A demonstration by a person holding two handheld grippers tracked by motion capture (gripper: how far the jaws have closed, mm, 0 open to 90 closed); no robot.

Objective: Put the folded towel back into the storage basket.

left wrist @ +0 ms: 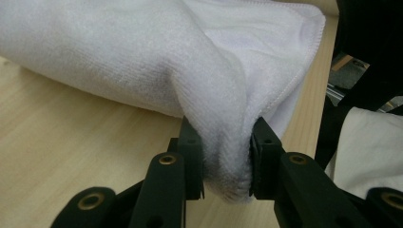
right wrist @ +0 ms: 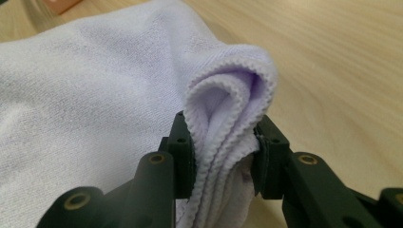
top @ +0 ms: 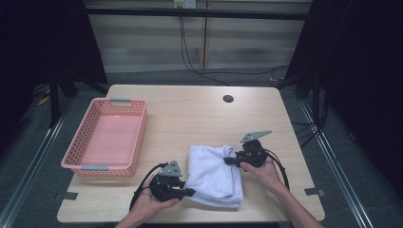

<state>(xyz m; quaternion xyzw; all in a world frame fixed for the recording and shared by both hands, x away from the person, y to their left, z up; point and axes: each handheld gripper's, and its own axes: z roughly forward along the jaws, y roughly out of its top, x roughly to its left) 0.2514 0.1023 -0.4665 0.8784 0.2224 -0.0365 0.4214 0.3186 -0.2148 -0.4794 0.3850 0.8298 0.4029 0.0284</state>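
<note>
I have both sets of fingers clamped on the white towel (top: 212, 173): the left gripper (top: 190, 192) pinches a bunched near corner, the right gripper (top: 228, 160) a folded far edge. The towel lies between them on the counter (top: 190, 114); lifting, and likely the pink basket (top: 78, 159), remain.

**Hidden and cropped**

Towel (left wrist: 142, 52) cut off by top and left edges in left gripper view, its pinched fold partly hidden behind the jaws. Same towel cropped at left and bottom in right gripper view. Forearms cut by bottom edge in high view. Basket (right wrist: 62, 4) a blurred, clipped sliver.
</note>
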